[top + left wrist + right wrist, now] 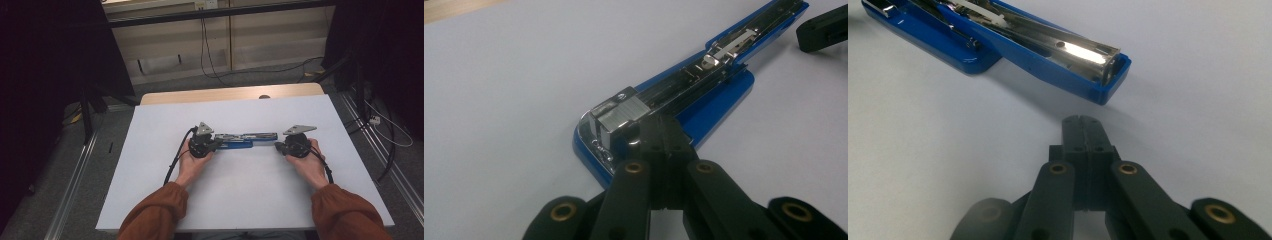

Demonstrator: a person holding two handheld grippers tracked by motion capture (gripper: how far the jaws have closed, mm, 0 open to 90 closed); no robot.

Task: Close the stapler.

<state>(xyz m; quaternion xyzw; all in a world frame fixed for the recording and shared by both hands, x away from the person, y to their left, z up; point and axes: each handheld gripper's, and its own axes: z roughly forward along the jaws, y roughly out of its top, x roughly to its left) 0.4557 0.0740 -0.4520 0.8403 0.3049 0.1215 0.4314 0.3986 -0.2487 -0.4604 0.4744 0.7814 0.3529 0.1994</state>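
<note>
On the white table point(240, 190) an opened blue stapler point(243, 140) lies at centre, the closed left gripper point(216, 144) touching its nine o'clock end, the closed right gripper point(278, 147) empty just off its three o'clock end.

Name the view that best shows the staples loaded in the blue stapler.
The left gripper view: the staples sit close and sharp in the stapler. The right gripper view shows its opened top end; the high view shows it small.

The white surface point(150, 190) stands on a grey floor point(50, 200) in a dim room. Behind it is a pale wall point(280, 40) with hanging black cables point(206, 50). Dark curtains point(45, 60) close both sides.
</note>
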